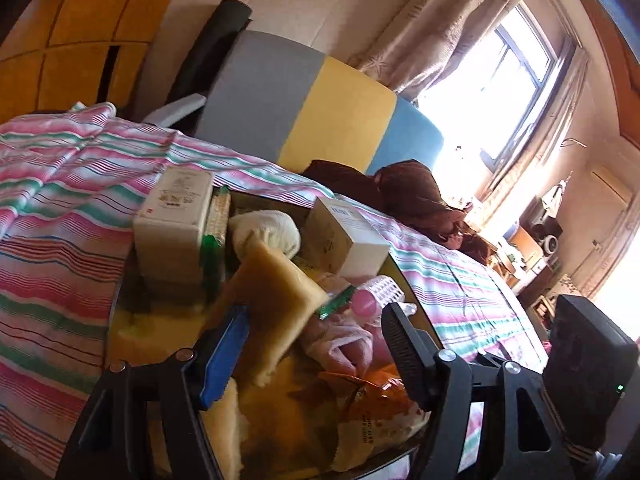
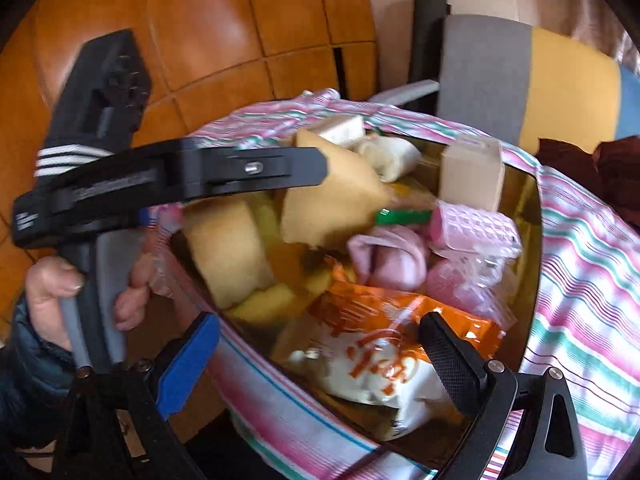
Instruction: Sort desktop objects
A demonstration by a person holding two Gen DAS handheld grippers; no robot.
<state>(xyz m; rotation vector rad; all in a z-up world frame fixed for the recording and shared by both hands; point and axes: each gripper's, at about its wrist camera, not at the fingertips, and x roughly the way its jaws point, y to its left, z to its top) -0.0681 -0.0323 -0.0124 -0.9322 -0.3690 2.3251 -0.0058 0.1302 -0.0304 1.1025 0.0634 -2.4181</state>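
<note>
A dark glass tray (image 2: 534,216) on a striped bed holds the clutter. A tilted yellow sponge (image 1: 276,308) (image 2: 336,200) stands between the fingers of my left gripper (image 1: 316,312) (image 2: 322,168). It leans on the blue pad (image 1: 224,360) and stays clear of the black pad (image 1: 404,344), so the gripper is open. My right gripper (image 2: 320,360) hangs open above the orange snack bag (image 2: 380,344) (image 1: 372,396) with nothing between its fingers. Around lie a second sponge (image 2: 224,248), pink socks (image 2: 388,256), a pink hair roller (image 2: 476,228), a rolled white sock (image 1: 268,228) and two white boxes (image 1: 176,216) (image 1: 348,236).
The striped sheet (image 1: 60,200) surrounds the tray. A chair back (image 1: 320,116) in grey, yellow and blue stands behind the bed, with brown clothing (image 1: 416,196) beside it. Wooden wardrobe panels (image 2: 240,40) lie to the left. A hand (image 2: 56,288) grips the left gripper's handle.
</note>
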